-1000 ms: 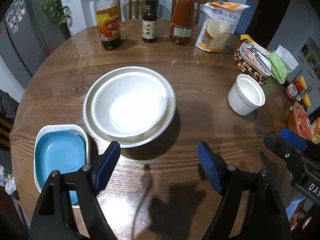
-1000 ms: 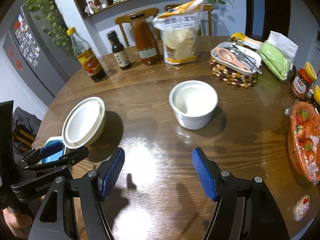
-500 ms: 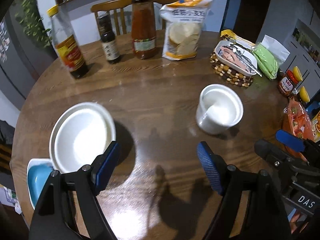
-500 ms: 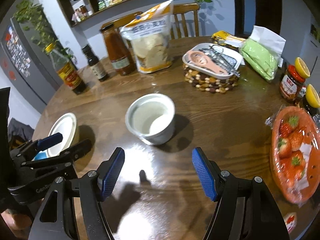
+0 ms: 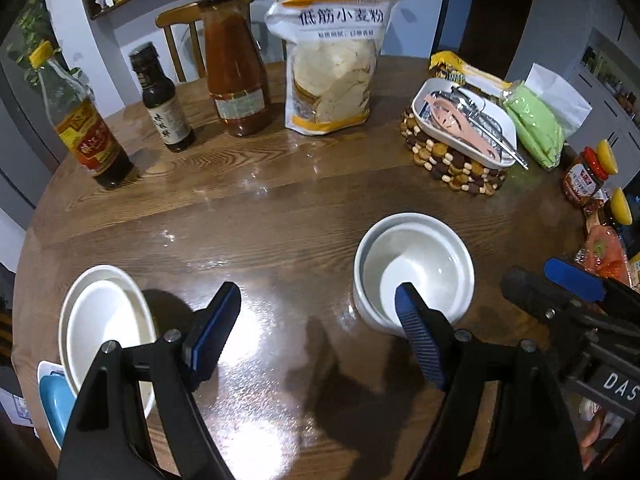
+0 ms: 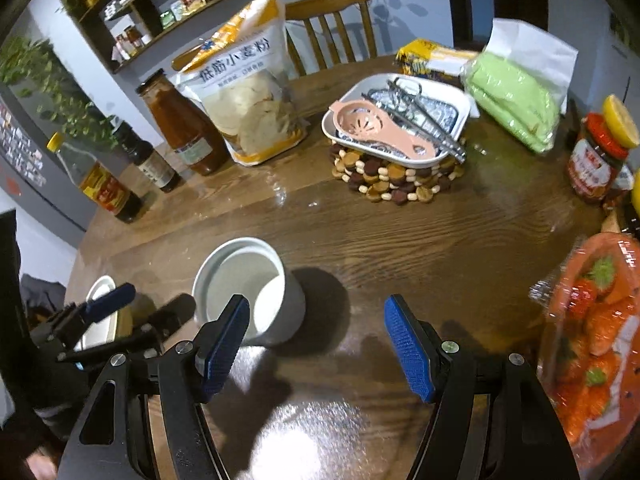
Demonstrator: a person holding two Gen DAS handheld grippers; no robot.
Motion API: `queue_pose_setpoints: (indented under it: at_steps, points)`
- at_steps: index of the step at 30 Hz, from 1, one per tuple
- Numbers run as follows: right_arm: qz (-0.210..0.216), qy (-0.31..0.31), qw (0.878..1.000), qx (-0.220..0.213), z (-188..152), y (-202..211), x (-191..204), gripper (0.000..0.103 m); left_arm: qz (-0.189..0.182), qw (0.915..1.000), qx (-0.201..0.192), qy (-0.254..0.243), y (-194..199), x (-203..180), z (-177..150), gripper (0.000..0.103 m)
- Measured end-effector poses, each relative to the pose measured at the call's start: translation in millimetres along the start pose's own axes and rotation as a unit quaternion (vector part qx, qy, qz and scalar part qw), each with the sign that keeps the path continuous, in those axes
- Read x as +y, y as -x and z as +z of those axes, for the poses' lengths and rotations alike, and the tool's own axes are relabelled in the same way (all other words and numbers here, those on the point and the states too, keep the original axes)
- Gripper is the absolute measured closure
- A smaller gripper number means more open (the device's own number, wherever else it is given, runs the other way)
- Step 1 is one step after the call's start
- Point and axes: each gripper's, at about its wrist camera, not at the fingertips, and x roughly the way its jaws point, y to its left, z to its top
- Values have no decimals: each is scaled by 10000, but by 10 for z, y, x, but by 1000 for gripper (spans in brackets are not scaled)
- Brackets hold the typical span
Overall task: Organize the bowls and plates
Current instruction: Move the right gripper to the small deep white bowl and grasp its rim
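Here, both grippers' fingers spread wide, empty: left gripper (image 5: 318, 332), right gripper (image 6: 316, 344). White bowl (image 5: 414, 270) on table (image 5: 280, 216), against left gripper's right finger. Likely rigid, glazed, slippery, breakable; pinch rim wall.

The left gripper (image 5: 318, 334) is covering the near wall of the white cup (image 5: 414, 268) with its right finger, and its left arm is hiding most of the blue dish (image 5: 56, 400) and the near rim of the stacked white bowl (image 5: 106, 320). From the right wrist, that bowl (image 6: 100, 312) is showing only as a sliver behind the left gripper (image 6: 132, 308). The strawberry tray (image 6: 596, 332) is blurring and running off the edge. Shelf jars (image 6: 128, 38) are appearing too small to read.
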Motion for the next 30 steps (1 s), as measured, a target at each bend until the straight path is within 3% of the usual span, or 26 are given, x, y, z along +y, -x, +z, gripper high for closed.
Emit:
queue_pose_setpoints:
  at_steps: [9, 13, 18, 20, 23, 25, 27, 30]
  points:
    - [154, -81, 9989, 432, 131, -459, 2, 32, -11, 9994, 332, 18, -323, -92, 45, 25]
    - [136, 100, 9983, 553, 136, -582, 68, 33, 2, 9989, 464, 8, -430, -82, 59, 35]
    - [204, 213, 9978, 587, 152, -639, 93, 56, -181, 9975, 660, 167, -535, -17, 93, 48]
    - [191, 260, 9978, 572, 158, -642, 96, 57, -197, 9977, 635, 101, -527, -37, 105, 53]
    - [233, 313, 9977, 548, 161, -633, 101, 69, -357, 9972, 646, 77, -518, -80, 99, 67]
    - [231, 358, 9976, 538, 165, -636, 109, 71, -417, 9969, 665, 26, -517, -125, 99, 79]
    - [269, 386, 9974, 539, 161, -643, 113, 76, -473, 9965, 696, 2, -529, -161, 93, 85]
    - [344, 351, 9973, 549, 153, -662, 105, 78, -450, 9968, 664, -17, -533, -173, 88, 86]
